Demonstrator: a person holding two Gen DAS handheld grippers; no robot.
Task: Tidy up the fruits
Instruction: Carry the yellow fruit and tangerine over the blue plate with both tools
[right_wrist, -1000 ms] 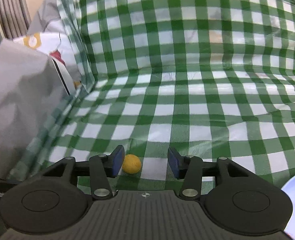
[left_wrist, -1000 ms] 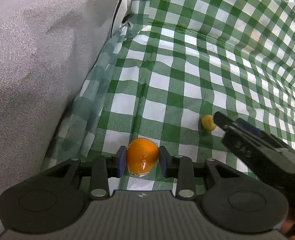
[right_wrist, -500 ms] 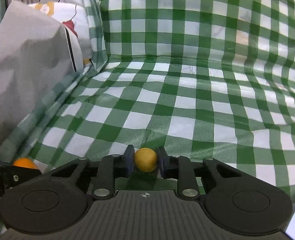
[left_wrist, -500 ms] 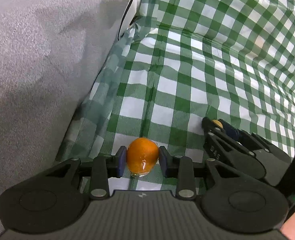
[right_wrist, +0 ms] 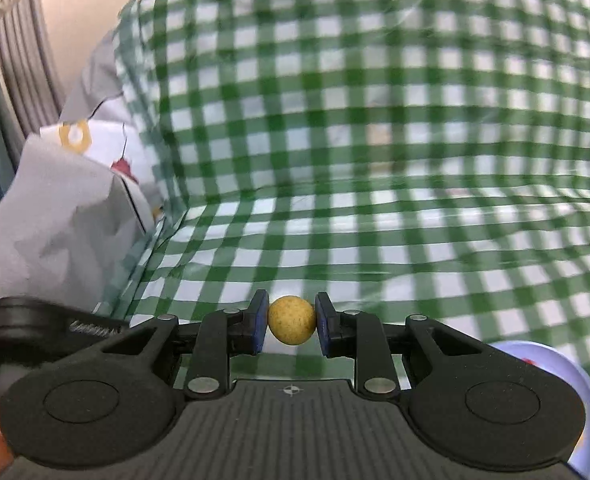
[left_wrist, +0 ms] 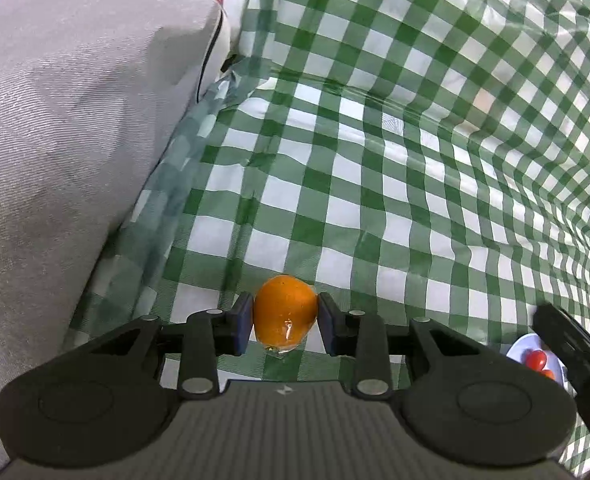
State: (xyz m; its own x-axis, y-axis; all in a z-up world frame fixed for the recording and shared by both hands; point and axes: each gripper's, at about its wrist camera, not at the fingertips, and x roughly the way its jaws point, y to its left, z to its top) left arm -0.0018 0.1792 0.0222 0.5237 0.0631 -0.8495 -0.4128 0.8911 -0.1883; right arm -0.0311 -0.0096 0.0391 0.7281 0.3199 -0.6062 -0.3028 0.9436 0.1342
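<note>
Above the checked cloth (left_wrist: 375, 184), the left gripper (left_wrist: 285, 322) clamps an orange fruit (left_wrist: 285, 312); the right gripper (right_wrist: 291, 322) pinches a small yellow ball (right_wrist: 291, 320). At four o'clock sits a plate (left_wrist: 521, 350) of red fruit.

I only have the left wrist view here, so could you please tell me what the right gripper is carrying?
Observer: The right gripper is shut on a small yellow ball-shaped fruit, pressed between both pads.
Operator: Thank you. Is that fruit off the checked cloth?
Observer: It looks lifted; the checked cloth behind it is blurred in the right wrist view.
Operator: I see a plate edge at my lower right. Is it near that gripper?
Observer: Yes, the pale plate fills the lower right corner of the right wrist view, with something red on it.
Operator: Does my left gripper show there?
Observer: The left gripper, shut on the orange fruit, shows only as a dark blurred shape at that view's left edge.
</note>
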